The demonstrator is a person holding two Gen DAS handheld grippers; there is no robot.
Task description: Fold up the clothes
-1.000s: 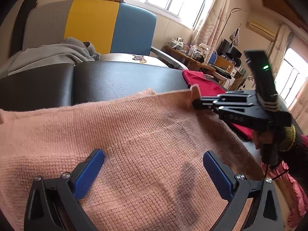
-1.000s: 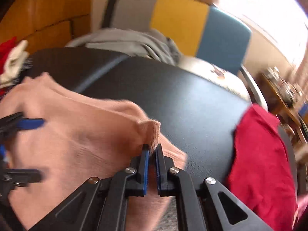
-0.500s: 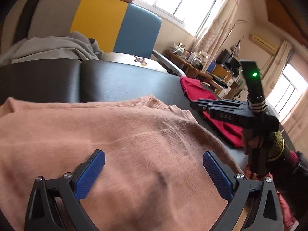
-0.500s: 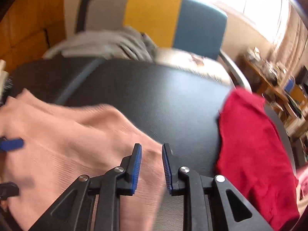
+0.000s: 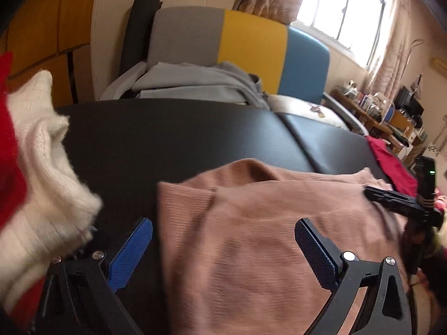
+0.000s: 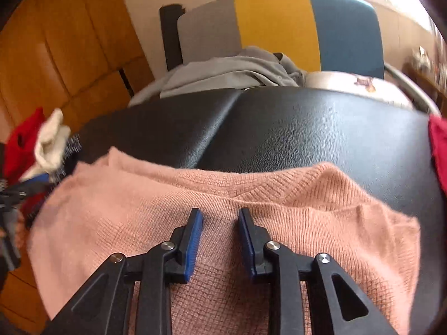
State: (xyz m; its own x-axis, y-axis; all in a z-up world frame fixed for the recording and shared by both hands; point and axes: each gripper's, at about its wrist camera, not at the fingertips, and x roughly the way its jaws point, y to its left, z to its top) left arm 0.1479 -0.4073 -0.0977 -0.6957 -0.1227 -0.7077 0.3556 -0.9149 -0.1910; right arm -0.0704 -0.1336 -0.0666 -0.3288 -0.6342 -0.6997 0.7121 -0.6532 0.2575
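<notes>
Pink knit sweater (image 6: 223, 195) spread flat over the near part of the black padded table (image 6: 307, 128), neckline edge toward the far side, one folded flap lying across the top in the left wrist view. A bit blurry there, so can't say much about the fold itself.

Right gripper (image 6: 219, 223) hovering low over the sweater, blue pads a little apart and opening, just bare knit showing in the gap. Not pinching anything. Also visible from the left wrist camera as a black tool coming in from the right edge over the sweater's far corner (image 5: 402, 203).

Left gripper (image 5: 223, 240) spread wide, nothing clamped. One blue pad (image 5: 131, 254) over the bare black table just left of the sweater's edge, the other pad over the knit. Touching the cloth or not: can't tell from here.

Off to the left, a heap of cream knit (image 5: 42, 167) and red fabric (image 5: 8, 153) at the table's edge, well apart from the sweater's middle but close to its left side. On the right end of the table, a red garment (image 5: 391, 162), near the sweater's right corner.

Behind the table, a grey-yellow-blue chair (image 6: 279, 25) with grey clothing (image 6: 232, 69) piled on the seat. Window with curtains (image 5: 343, 8) farther back and a cluttered desk (image 5: 377, 109) along the wall.
</notes>
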